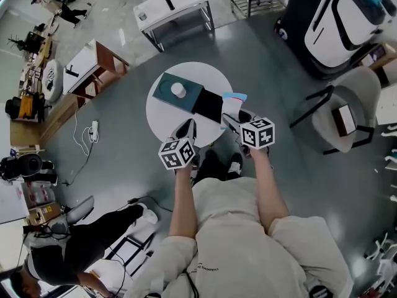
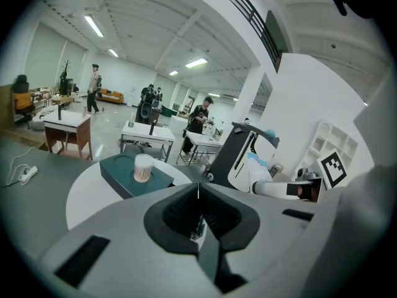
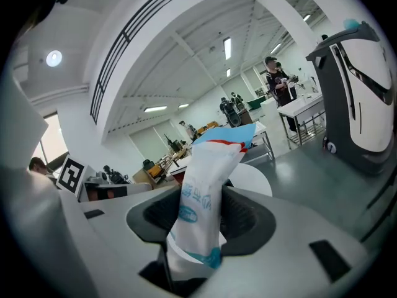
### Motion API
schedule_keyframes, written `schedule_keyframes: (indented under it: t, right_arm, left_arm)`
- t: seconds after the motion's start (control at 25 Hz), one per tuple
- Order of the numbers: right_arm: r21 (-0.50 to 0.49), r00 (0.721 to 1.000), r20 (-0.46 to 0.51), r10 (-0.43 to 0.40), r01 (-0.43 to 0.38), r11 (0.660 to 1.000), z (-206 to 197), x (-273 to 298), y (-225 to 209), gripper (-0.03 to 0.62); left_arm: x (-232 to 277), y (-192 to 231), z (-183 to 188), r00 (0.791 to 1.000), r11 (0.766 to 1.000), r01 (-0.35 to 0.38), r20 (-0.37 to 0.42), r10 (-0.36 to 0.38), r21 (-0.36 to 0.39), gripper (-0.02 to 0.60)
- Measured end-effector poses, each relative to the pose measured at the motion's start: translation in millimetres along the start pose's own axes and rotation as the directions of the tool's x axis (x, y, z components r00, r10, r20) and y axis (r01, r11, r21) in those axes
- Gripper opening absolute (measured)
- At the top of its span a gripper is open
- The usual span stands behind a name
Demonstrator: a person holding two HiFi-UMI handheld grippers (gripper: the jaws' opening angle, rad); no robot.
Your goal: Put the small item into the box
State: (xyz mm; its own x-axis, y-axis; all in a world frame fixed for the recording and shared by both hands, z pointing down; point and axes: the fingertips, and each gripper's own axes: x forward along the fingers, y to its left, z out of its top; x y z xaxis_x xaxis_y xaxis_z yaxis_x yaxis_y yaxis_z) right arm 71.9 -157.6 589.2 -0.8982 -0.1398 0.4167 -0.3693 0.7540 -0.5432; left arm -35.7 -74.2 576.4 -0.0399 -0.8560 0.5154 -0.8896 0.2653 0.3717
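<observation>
A dark teal box [image 1: 178,94] lies on the round white table [image 1: 162,115], with a small white cup-like item [image 1: 178,90] standing in a round recess on top; its black lid [image 1: 209,106] lies open to the right. In the left gripper view the box [image 2: 133,177] and the white item [image 2: 142,167] sit ahead to the left. My left gripper [image 1: 187,131] is shut with nothing in it, at the table's near edge. My right gripper [image 1: 231,120] is shut on a white and blue packet [image 3: 201,210], seen in the head view as the packet [image 1: 233,103] standing up over the table's right edge.
A dark and white machine [image 1: 338,17] stands at the back right, a grey chair [image 1: 344,110] to the right. White desks [image 1: 173,6] stand behind the table. A seated person [image 1: 80,241] is at the lower left, a power strip [image 1: 93,130] on the floor.
</observation>
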Motion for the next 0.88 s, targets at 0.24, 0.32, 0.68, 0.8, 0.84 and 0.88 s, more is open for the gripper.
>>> schedule_keyframes:
  t: [0.24,0.32,0.68,0.8,0.84,0.88]
  right_arm:
    - [0.004,1.000,-0.014,-0.005,0.005,1.000,5,13,-4,0.222]
    - [0.003,1.000,-0.026,-0.002,0.002,1.000,4,23,-1,0.222]
    - [0.019,0.999,-0.047,-0.010,0.011,1.000,15,70,10,0.222]
    - [-0.003,0.997,-0.070,-0.026,0.026,1.000,15,85,14,0.222]
    - [-0.008,0.997,-0.069,-0.033,0.032,0.999,18,89,15,0.222]
    - [-0.008,0.997,-0.063,-0.040,0.040,0.999,22,92,14,0.222]
  left_arm:
    - [5,3,7,1.000,0.999,0.008,-0.013,-0.007,0.038,0.023]
    - [7,11,6,1.000,0.999,0.009,-0.022,-0.009,0.037,0.023]
    - [19,47,28,0.997,0.995,0.043,-0.074,-0.036,0.092,0.023]
    - [25,62,39,0.996,0.996,0.061,-0.065,-0.057,0.062,0.022]
    - [28,66,43,0.996,0.996,0.069,-0.064,-0.065,0.056,0.023]
    - [32,69,47,0.995,0.995,0.077,-0.065,-0.073,0.056,0.023]
